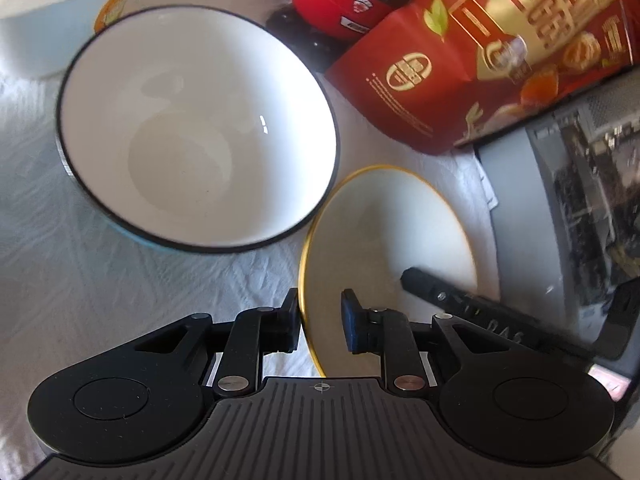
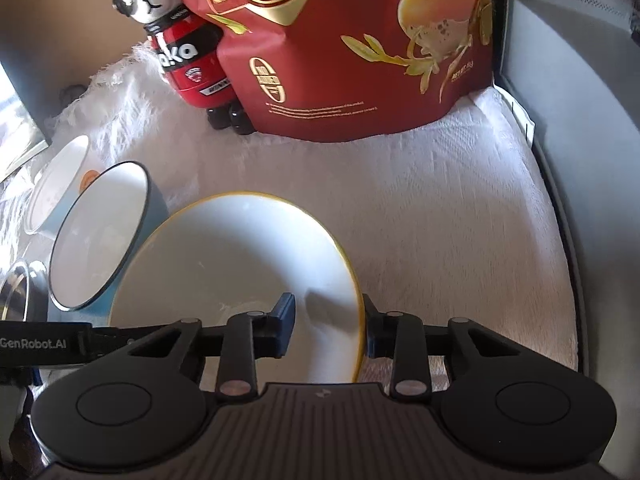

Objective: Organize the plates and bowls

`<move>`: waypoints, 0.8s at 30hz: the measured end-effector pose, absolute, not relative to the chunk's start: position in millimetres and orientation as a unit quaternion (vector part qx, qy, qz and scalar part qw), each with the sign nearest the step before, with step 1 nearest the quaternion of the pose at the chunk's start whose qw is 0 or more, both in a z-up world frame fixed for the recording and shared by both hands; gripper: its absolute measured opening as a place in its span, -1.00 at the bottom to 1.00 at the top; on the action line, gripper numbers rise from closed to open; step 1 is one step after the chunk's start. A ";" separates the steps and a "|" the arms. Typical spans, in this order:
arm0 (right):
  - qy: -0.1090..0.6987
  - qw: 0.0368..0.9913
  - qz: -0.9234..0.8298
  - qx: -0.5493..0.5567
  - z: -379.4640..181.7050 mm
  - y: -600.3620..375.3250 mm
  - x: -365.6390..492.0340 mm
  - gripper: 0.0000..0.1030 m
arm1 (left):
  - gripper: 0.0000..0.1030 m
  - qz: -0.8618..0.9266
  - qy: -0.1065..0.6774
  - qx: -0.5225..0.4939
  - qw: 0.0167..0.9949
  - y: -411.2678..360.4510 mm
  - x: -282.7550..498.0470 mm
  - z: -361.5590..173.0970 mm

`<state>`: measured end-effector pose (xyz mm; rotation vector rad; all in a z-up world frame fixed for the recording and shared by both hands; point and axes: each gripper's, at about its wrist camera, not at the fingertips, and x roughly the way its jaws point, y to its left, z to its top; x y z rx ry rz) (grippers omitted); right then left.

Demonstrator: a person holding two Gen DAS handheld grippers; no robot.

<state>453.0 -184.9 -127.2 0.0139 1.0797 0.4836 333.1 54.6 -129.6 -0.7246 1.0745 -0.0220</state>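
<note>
A white plate with a yellow rim lies on the white cloth; it also shows in the right wrist view. My left gripper is open and straddles the plate's left rim. My right gripper is open and straddles the plate's right rim; one of its fingers lies over the plate in the left wrist view. A white bowl with a black rim and blue outside stands left of the plate, touching or just beside it; it also shows in the right wrist view. A second pale bowl stands behind it.
A large red snack bag and a red bear-shaped bottle stand at the back. A grey wall or appliance bounds the right side. A metal lid or pot sits at the far left. White cloth lies right of the plate.
</note>
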 end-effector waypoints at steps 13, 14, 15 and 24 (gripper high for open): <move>0.526 0.804 0.277 -0.022 -119.3 -163.6 392.9 -0.36 | -0.55 -0.010 0.527 -0.314 0.790 79.7 268.0 -124.0; 0.529 0.800 0.282 -0.025 -119.4 -160.3 387.1 -0.36 | -0.55 -0.006 0.526 -0.315 0.790 83.2 262.9 -123.5; 0.532 0.796 0.288 -0.028 -119.7 -156.6 381.7 -0.36 | -0.55 -0.002 0.525 -0.317 0.790 87.4 257.5 -122.9; 0.536 0.772 0.336 -0.051 -118.4 -118.0 347.6 -0.25 | -0.56 0.036 0.503 -0.346 0.791 120.3 233.4 -122.3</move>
